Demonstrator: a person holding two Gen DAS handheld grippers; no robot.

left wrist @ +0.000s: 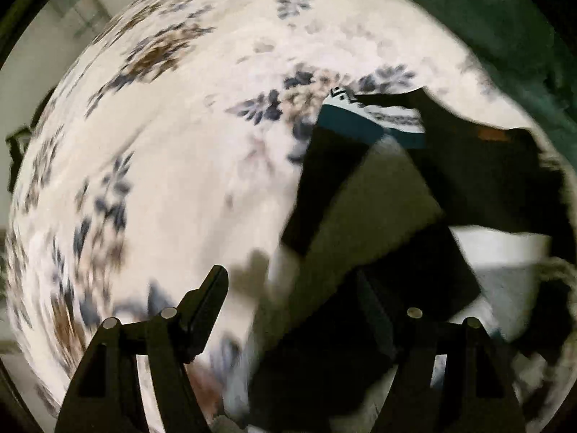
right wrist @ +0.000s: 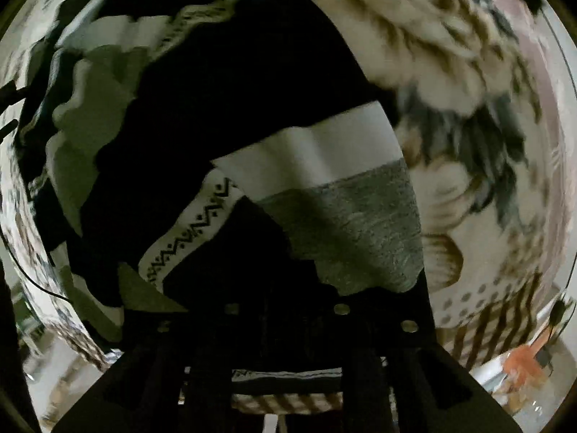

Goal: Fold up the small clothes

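A heap of small clothes lies on a floral bedspread (left wrist: 173, 166). In the left wrist view it fills the right half: black pieces (left wrist: 479, 176), a grey garment (left wrist: 375, 205) and a teal-and-white patterned band (left wrist: 371, 119). My left gripper (left wrist: 292, 288) is open; its left finger (left wrist: 209, 299) is over the bedspread, its right finger (left wrist: 371, 310) is dark against the black cloth. In the right wrist view the heap is very close: black cloth (right wrist: 245, 83), a white-and-grey piece (right wrist: 346, 195) and a zigzag-patterned band (right wrist: 194, 231). My right gripper (right wrist: 285, 288) is lost in dark cloth.
The floral bedspread (right wrist: 479, 144) spreads to the right of the heap in the right wrist view. A dark green blanket (left wrist: 497, 25) lies at the far right in the left wrist view. A pale wall (left wrist: 47, 50) shows beyond the bed's left edge.
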